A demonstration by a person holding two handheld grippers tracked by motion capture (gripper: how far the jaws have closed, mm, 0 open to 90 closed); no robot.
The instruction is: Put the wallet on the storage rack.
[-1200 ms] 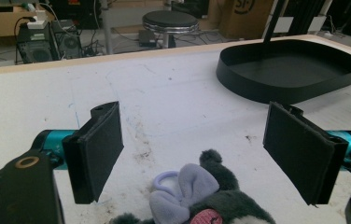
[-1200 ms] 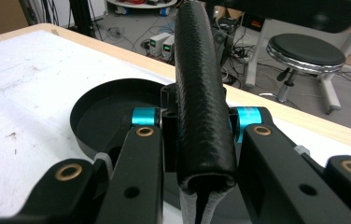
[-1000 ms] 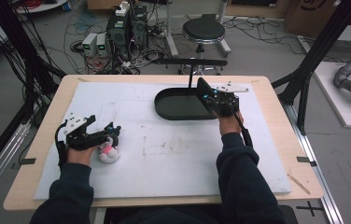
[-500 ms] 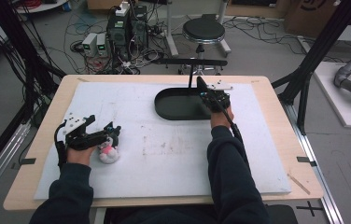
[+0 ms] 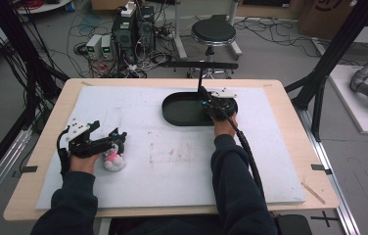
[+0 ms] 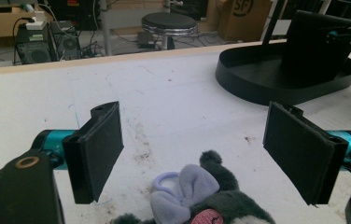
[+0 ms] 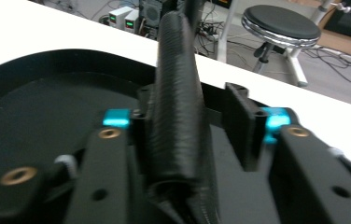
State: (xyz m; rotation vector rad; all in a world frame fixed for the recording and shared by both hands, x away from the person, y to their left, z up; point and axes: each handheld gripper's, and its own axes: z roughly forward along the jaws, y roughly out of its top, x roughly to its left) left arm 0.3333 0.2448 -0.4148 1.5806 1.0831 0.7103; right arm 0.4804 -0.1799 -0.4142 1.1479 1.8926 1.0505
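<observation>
1. The left gripper [image 5: 106,143] rests on the near left part of the white mat [image 5: 172,161], its jaws spread wide apart in the left gripper view, with nothing between the pads.
2. A small grey plush toy [image 6: 201,200] with a lilac ear lies just below and between those jaws; from above it sits just beside the gripper's tip.
3. The right gripper [image 5: 218,106] is over the right end of the black oval tray [image 5: 182,108], far from the left one.
4. Its jaws are closed on a black ribbed upright post [image 7: 176,93] standing in the tray.
5. A round stool [image 5: 214,33] stands beyond the table [image 5: 40,147].
</observation>
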